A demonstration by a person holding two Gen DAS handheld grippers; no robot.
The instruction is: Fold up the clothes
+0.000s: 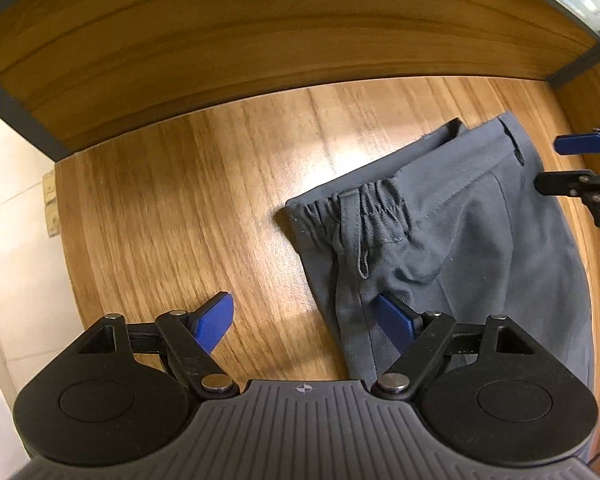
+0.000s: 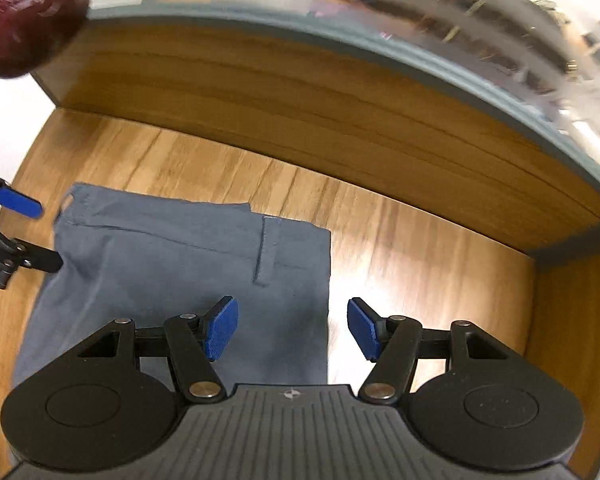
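Grey trousers [image 1: 472, 232] lie folded on the wooden table [image 1: 180, 216], waistband toward the back. They also show in the right wrist view [image 2: 172, 272]. My left gripper [image 1: 308, 324] is open above the trousers' left edge, its right pad over the cloth. My right gripper [image 2: 292, 326] is open above the trousers' right edge. The right gripper shows at the right edge of the left wrist view [image 1: 560, 164], open. The left gripper shows at the left edge of the right wrist view [image 2: 40, 236], open. Neither holds anything.
A wooden back panel [image 1: 260, 40] rises behind the table, with a dark metal frame post [image 1: 16, 120] at the left. A side panel [image 2: 572, 320] stands at the right. The table edge [image 1: 60, 240] drops to a pale floor on the left.
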